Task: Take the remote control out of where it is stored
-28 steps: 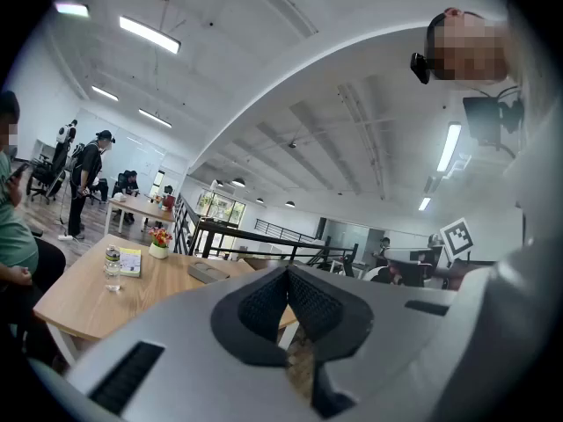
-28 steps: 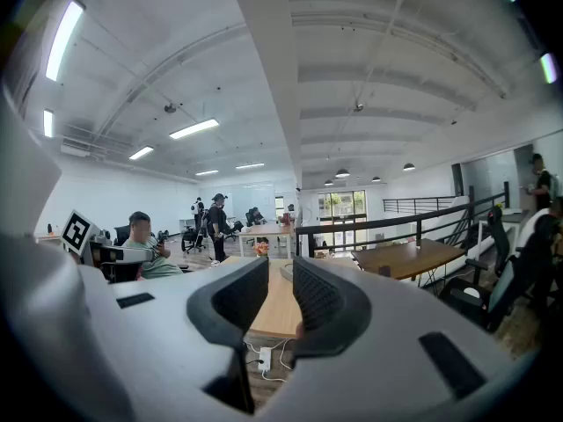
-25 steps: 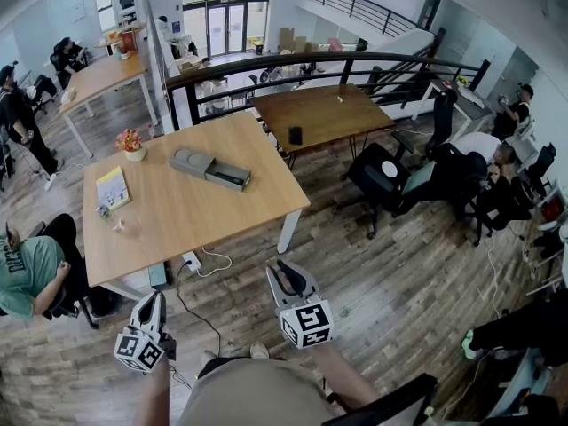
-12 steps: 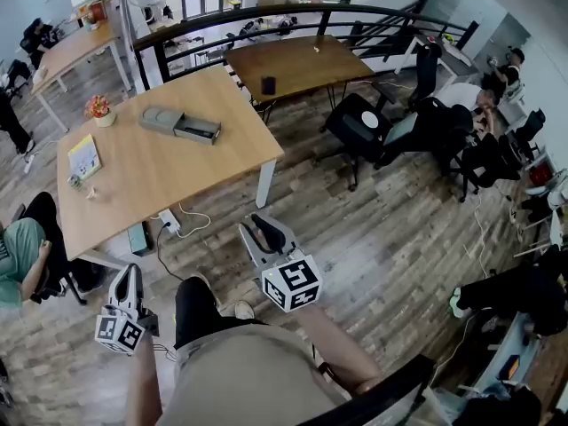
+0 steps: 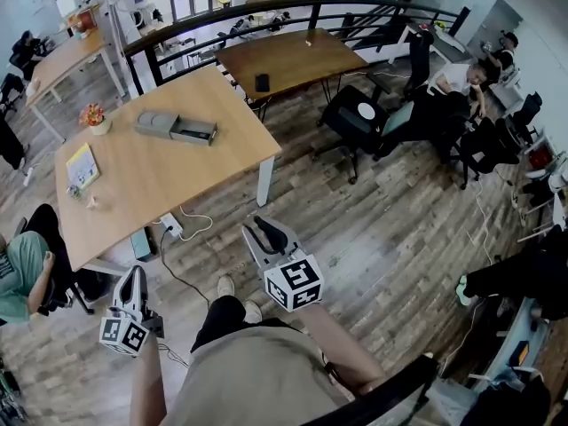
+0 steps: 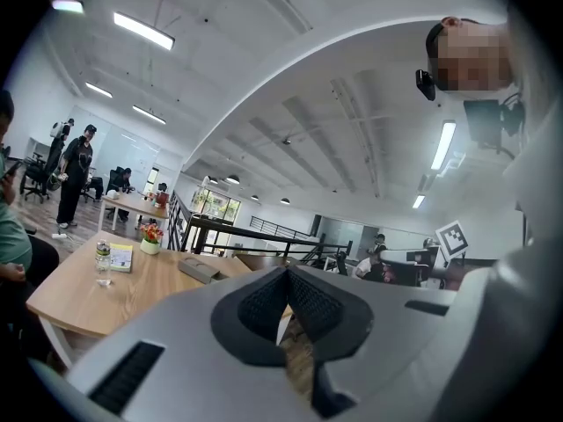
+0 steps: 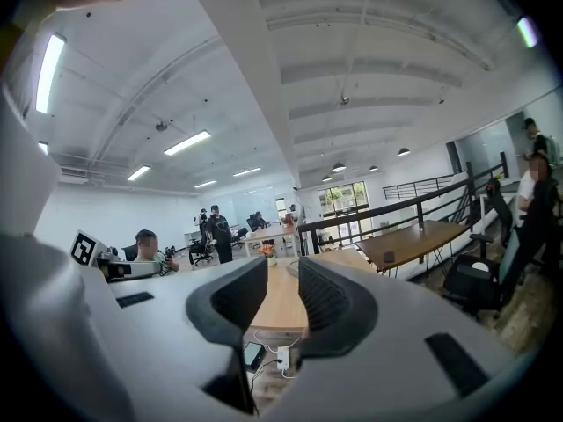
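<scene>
A grey storage box (image 5: 158,122) lies on the light wooden table (image 5: 177,180), its drawer (image 5: 197,132) pulled out to the right with something dark inside; I cannot make out the remote control. Both grippers hang over the wooden floor, well short of the table. My left gripper (image 5: 133,275) is low at the left and shut, its pads meeting (image 6: 286,275). My right gripper (image 5: 259,226) points toward the table's near corner, jaws shut with nothing between them (image 7: 283,280). In the left gripper view the box (image 6: 201,271) shows far off on the table.
On the table's left part stand a flower pot (image 5: 92,118), a yellow booklet (image 5: 82,165) and a small bottle (image 5: 75,190). A power strip (image 5: 169,226) with cables lies on the floor by the table. A person (image 5: 16,273) sits at left. A black office chair (image 5: 359,118) stands by a dark table (image 5: 284,56).
The head view has swung: the table has slid to the upper left. A leg and shoe now show below. Both grippers stay low, shut and empty.
</scene>
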